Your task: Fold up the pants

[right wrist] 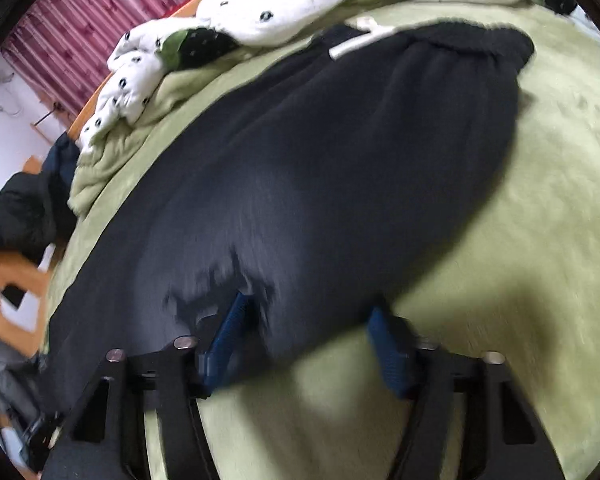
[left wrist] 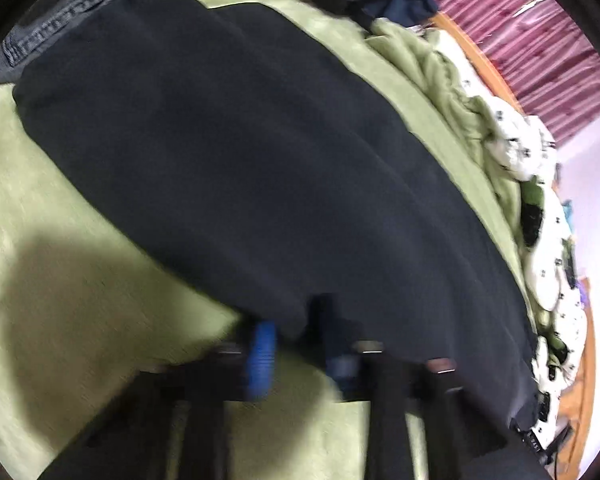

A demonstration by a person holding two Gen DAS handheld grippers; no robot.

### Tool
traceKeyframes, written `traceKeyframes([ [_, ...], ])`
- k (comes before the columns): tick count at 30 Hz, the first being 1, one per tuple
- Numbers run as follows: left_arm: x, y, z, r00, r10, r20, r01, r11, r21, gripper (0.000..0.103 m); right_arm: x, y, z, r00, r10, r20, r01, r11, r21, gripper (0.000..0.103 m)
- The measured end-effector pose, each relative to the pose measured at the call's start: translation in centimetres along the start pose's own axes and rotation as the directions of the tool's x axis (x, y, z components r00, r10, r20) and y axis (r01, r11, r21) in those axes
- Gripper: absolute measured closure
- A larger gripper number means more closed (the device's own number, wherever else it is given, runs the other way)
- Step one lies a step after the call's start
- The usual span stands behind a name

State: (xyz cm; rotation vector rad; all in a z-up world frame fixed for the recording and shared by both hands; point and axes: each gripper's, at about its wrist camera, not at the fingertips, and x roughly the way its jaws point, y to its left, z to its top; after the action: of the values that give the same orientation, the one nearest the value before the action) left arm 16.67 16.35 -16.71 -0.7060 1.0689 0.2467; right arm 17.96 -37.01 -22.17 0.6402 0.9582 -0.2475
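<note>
**2 grippers at the near edge of the pants**

Black pants (left wrist: pixel 240 140) lie spread flat across the middle of a green blanket (left wrist: pixel 40 240), stretched lengthwise. Their elastic waistband (right wrist: pixel 480 38) sits at the blanket's far side in the right wrist view, with a white drawstring (right wrist: pixel 360 42) lying on the cloth just beside it.

The left gripper (left wrist: pixel 300 356) points down at the pants' near edge, where the cloth meets bare blanket. A fold of black cloth sits between its 2 blue pads (left wrist: pixel 262 356). The picture is smeared there, but the jaws are drawn in on that fold, so it has hold of the pants.

The right gripper (right wrist: pixel 308 340) is at the same near edge, further along. Its jaws stand wide, with 1 pad (right wrist: pixel 228 332) against puckered cloth and the other over the pants' border. Cloth lies between them, but they do not pinch it.

At the blanket's far edge a white spotted quilt (right wrist: pixel 260 12) is bunched up. Jeans (left wrist: pixel 48 36) lie at the blanket's corner, touching the pants' end. A red curtain (left wrist: pixel 520 40) hangs beyond the blanket.
</note>
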Motion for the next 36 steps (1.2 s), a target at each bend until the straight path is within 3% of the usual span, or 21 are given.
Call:
traceKeyframes([
  [2,-1.1,-0.7,0.9,0.999,-0.023,0.025,0.022,0.999,0.031,0.095,-1.4,1.0,0.4,0.998,0.004,0.055,-0.002,1.000,-0.029,0.090],
  [5,-3.7,-4.6,2.1,0.994,0.015,0.110,-0.037,0.979,0.198,0.095,-4.3,2.9,1.6,0.989,0.046,0.139,-0.034,0.996,-0.086,0.090],
  [7,-5.1,-6.7,3.3,0.985,-0.008,0.170,-0.040,0.960,0.276,0.095,-5.3,3.8,2.8,0.986,0.076,0.147,-0.059,0.992,-0.114,0.090],
  [12,-4.7,-10.9,8.3,0.963,-0.031,0.269,-0.063,0.940,0.335,0.095,-4.3,6.3,7.1,0.980,0.134,0.143,-0.107,0.977,-0.184,0.090],
  [15,-2.4,-13.2,10.6,0.951,-0.009,0.310,-0.115,0.918,0.379,0.095,-2.3,8.6,9.5,0.975,0.154,0.158,-0.116,0.967,-0.227,0.090],
  [20,2.8,-14.1,12.8,0.943,0.055,0.329,-0.185,0.908,0.377,0.095,3.3,10.9,12.6,0.985,0.106,0.133,-0.069,0.964,-0.258,0.090],
  [23,6.1,-15.0,13.4,0.940,0.116,0.322,-0.239,0.896,0.374,0.095,6.9,11.7,13.4,0.991,0.066,0.120,-0.032,0.963,-0.267,0.090],
  [26,8.1,-15.5,13.4,0.921,0.173,0.349,-0.306,0.875,0.375,0.095,10.8,11.9,13.8,0.996,0.014,0.093,0.008,0.970,-0.242,0.090],
  [28,8.9,-16.0,13.6,0.915,0.200,0.350,-0.334,0.863,0.380,0.094,12.4,11.7,14.1,0.996,0.004,0.087,0.014,0.978,-0.208,0.084],
  [30,9.7,-16.5,13.8,0.922,0.218,0.319,-0.340,0.850,0.401,0.085,13.3,11.7,14.6,0.997,-0.004,0.075,0.017,0.983,-0.182,0.080],
  [32,9.6,-16.6,13.7,0.928,0.230,0.293,-0.340,0.845,0.414,0.068,13.3,11.9,15.0,0.999,0.005,0.035,0.002,0.985,-0.173,0.073],
  [34,8.1,-16.5,12.7,0.928,0.227,0.297,-0.340,0.841,0.421,0.054,11.7,12.1,14.6,1.000,0.027,0.011,-0.025,0.984,-0.179,0.063],
  [35,7.1,-16.4,12.0,0.933,0.207,0.293,-0.322,0.844,0.429,0.040,10.1,12.0,13.9,0.999,0.042,0.012,-0.039,0.980,-0.195,0.057],
  [36,5.9,-16.2,11.1,0.941,0.186,0.282,-0.298,0.849,0.437,0.035,8.9,11.9,13.3,0.999,0.046,0.013,-0.042,0.976,-0.212,0.051],
])
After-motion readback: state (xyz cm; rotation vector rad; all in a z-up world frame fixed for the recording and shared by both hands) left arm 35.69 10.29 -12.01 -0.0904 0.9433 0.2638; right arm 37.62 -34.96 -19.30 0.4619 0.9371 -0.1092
